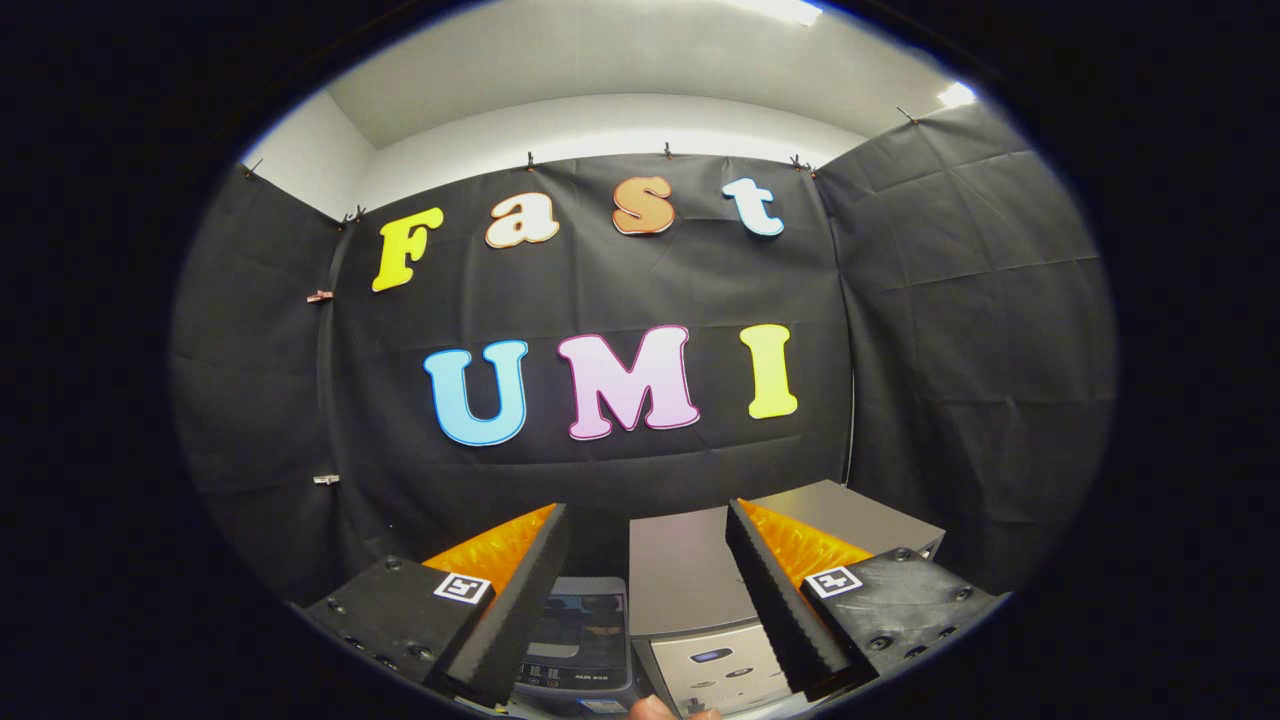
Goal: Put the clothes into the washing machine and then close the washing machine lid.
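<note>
In the gripper view we see our hand-held gripper (648, 535) spread wide, nothing between its fingers. Below and between them sits a small dark washing machine (578, 630); whether its lid is up, we cannot tell. Just beside it, under the right finger, stands a grey machine (690, 575).
</note>
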`<state>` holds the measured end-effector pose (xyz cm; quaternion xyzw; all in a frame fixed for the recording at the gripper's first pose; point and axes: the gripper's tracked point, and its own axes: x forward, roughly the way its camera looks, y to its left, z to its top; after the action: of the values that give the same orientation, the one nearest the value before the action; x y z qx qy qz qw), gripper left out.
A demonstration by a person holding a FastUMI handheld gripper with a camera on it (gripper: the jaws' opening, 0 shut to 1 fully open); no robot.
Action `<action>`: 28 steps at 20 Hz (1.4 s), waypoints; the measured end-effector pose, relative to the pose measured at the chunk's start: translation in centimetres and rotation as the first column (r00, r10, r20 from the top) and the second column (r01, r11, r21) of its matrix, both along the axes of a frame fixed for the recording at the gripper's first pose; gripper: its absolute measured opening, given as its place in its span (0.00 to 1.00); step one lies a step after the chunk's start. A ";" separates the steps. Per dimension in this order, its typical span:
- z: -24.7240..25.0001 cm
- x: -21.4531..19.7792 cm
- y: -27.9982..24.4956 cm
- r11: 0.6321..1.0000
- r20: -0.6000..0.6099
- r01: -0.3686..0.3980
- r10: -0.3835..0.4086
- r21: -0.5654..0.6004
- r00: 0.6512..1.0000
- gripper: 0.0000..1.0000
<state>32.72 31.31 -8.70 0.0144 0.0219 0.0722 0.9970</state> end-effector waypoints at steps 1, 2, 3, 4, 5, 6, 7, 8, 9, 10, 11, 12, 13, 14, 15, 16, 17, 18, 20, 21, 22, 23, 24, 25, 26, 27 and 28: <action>0.0 0.0 0.1 1.000 0.001 -0.002 0.002 -0.002 1.000 0.98; 0.0 0.0 0.0 1.000 0.001 -0.004 0.004 -0.004 1.000 0.98; 0.0 0.0 0.0 1.000 0.000 -0.004 0.004 -0.005 1.000 0.98; 0.0 0.0 0.1 1.000 0.000 -0.005 0.005 -0.006 1.000 0.98; 0.0 0.0 0.1 1.000 -0.001 -0.004 0.004 -0.006 1.000 0.98; 0.0 -0.1 0.1 1.000 -0.002 -0.006 0.006 -0.005 1.000 0.98; 0.0 -0.1 0.1 1.000 -0.004 -0.006 0.006 -0.007 1.000 0.98; 0.0 -0.1 0.1 1.000 -0.002 -0.007 0.007 -0.008 1.000 0.98; 0.1 -0.1 0.1 1.000 0.000 -0.006 0.006 -0.010 1.000 0.98; 0.1 -0.1 0.1 1.000 0.002 -0.006 0.006 -0.012 1.000 0.98; 0.1 -0.1 0.1 1.000 0.004 -0.007 0.007 -0.013 1.000 0.98; 0.1 -0.1 0.1 1.000 0.005 -0.007 0.007 -0.014 1.000 0.98; 0.2 -0.1 0.1 1.000 0.007 -0.009 0.009 -0.015 1.000 0.98; 0.1 -0.1 0.1 1.000 0.007 -0.009 0.009 -0.014 1.000 0.98; 0.2 0.0 0.1 1.000 0.007 -0.008 0.009 -0.013 1.000 0.98; 0.2 -0.1 0.1 1.000 0.007 -0.008 0.008 -0.012 1.000 0.98; 0.2 -0.1 0.2 1.000 0.006 -0.009 0.009 -0.009 1.000 0.98; 0.2 -0.1 0.2 1.000 0.005 -0.010 0.010 -0.006 1.000 0.98; 0.1 -0.1 0.2 1.000 0.003 -0.011 0.011 -0.007 1.000 0.98; 0.2 -0.1 0.1 1.000 0.003 -0.011 0.011 -0.009 1.000 0.98; 0.2 -0.1 0.1 1.000 0.005 -0.009 0.009 -0.009 1.000 0.98; 0.2 -0.1 0.1 1.000 0.005 -0.008 0.008 -0.008 1.000 0.98; 0.2 -0.1 0.1 1.000 0.005 -0.008 0.008 -0.008 1.000 0.98; 0.2 -0.1 0.1 1.000 0.006 -0.008 0.008 -0.008 1.000 0.98; 0.2 -0.1 0.1 1.000 0.007 -0.008 0.008 -0.008 1.000 0.98; 0.2 -0.1 0.1 1.000 0.009 -0.007 0.007 -0.011 1.000 0.98; 0.3 -0.1 0.1 1.000 0.010 -0.006 0.006 -0.014 1.000 0.98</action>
<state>32.66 31.41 -8.45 0.0070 0.0172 0.0751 0.9970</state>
